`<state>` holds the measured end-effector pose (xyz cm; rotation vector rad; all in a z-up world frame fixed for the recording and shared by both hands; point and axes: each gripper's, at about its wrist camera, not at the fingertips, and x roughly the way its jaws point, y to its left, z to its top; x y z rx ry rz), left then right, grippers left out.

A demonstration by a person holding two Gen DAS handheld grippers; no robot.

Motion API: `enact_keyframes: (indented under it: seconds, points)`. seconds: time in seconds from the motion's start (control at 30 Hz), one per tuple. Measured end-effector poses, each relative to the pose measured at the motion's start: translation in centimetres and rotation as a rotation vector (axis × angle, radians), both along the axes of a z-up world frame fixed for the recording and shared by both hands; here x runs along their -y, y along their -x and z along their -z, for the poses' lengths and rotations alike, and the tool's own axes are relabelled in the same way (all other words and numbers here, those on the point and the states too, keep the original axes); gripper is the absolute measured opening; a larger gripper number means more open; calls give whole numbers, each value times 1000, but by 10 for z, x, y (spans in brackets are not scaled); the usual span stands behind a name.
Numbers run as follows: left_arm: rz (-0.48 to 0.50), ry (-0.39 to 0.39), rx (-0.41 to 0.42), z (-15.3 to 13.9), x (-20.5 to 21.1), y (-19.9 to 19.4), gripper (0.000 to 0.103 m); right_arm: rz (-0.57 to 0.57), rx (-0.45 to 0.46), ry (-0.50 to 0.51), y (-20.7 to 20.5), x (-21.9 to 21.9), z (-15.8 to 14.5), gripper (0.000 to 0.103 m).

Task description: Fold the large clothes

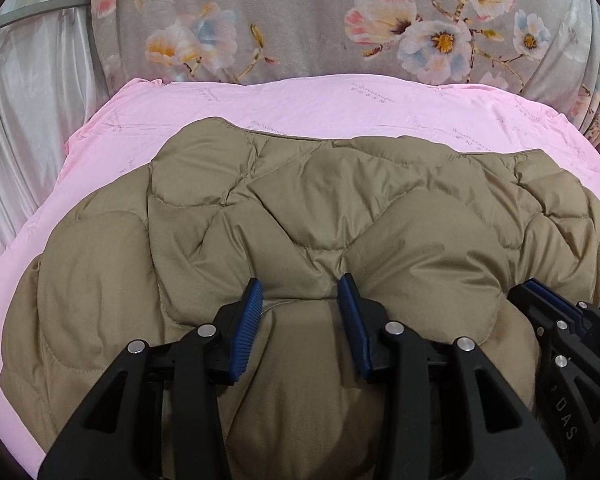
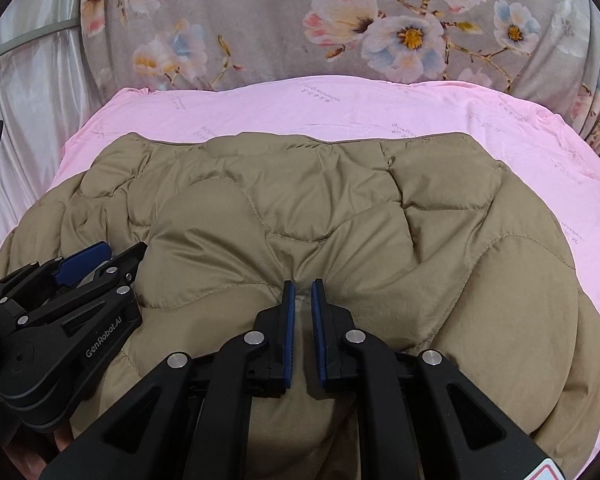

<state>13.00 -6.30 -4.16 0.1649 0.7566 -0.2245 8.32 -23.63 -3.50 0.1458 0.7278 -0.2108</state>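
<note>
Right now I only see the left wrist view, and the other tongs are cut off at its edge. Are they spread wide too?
Observer: No. The right tongs show only a narrow slit between their blue pads, over the tan jacket.
Operator: Does the jacket's right side hang off?
Observer: No, it lies on the pink sheet.
Operator: Any writing on my tongs?
Observer: The left tongs read "GenRobot.AI" along the side.

"GenRobot.AI" is printed in pale letters on the black body of the left gripper (image 2: 82, 266). On the right gripper (image 1: 540, 286), only "DAS" can be made out. Faint script is scattered over the pink sheet (image 1: 320, 104) but cannot be read.
</note>
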Motion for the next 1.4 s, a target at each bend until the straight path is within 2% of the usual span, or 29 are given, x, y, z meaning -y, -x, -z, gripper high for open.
enact_keyframes:
  seconds: [0.2, 0.27, 0.33, 0.4, 0.67, 1.1, 1.23, 1.33, 1.4]
  points:
    - [-1, -3, -2, 0, 2, 0, 39, 16, -14, 71, -3, -9, -2, 13]
    - [-2, -6, -2, 0, 2, 0, 39, 31, -11, 93, -2, -11, -3, 17]
    - [-2, -7, -2, 0, 2, 0, 39, 57, -5, 97, -1, -9, -4, 28]
    - [-2, -7, -3, 0, 2, 0, 39, 69, -2, 90, 0, -6, -4, 34]
    - [-2, -13, -4, 0, 2, 0, 39, 79, -17, 152, -1, -14, -3, 34]
    - [-4, -28, -2, 1, 3, 0, 39, 63, -8, 87, -1, -5, -1, 34]
    - [5, 62, -23, -5, -12, 1, 42, 52, -2, 25, 1, 5, -6, 34]
    - [-8, 109, -55, -18, -34, 8, 49, 26, 20, -59, 8, 2, -24, 33]
    - [-36, 182, -81, -31, -62, 16, 57, 8, 45, -67, 9, -6, -39, 33]
